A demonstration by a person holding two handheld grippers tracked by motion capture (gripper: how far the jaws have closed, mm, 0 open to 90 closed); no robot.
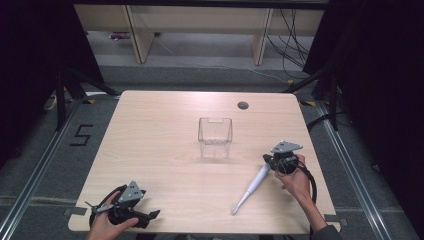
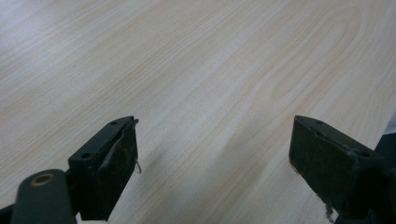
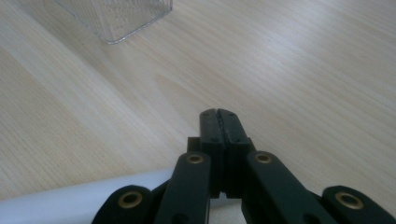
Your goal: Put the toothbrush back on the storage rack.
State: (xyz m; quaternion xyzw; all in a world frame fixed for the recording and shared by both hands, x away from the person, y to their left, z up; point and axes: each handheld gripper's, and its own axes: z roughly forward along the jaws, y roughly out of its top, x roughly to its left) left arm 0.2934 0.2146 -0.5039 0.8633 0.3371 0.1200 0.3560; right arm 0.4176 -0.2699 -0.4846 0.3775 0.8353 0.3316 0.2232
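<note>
I read this as the approach before a pick: the white toothbrush-like wand [image 1: 252,186] lies flat on the table [image 1: 165,150], right of centre and near of the clear plastic container [image 1: 215,137], which stands empty mid-table. My right gripper [image 1: 270,161] sits at the wand's far end, jaws pressed together with nothing between them; in the right gripper view the white handle [image 3: 79,200] lies beneath and left of the jaws, not between them. Next I would need to open and straddle the handle. My left gripper [image 1: 152,215] rests at the near left, jaws wide apart over bare wood.
</note>
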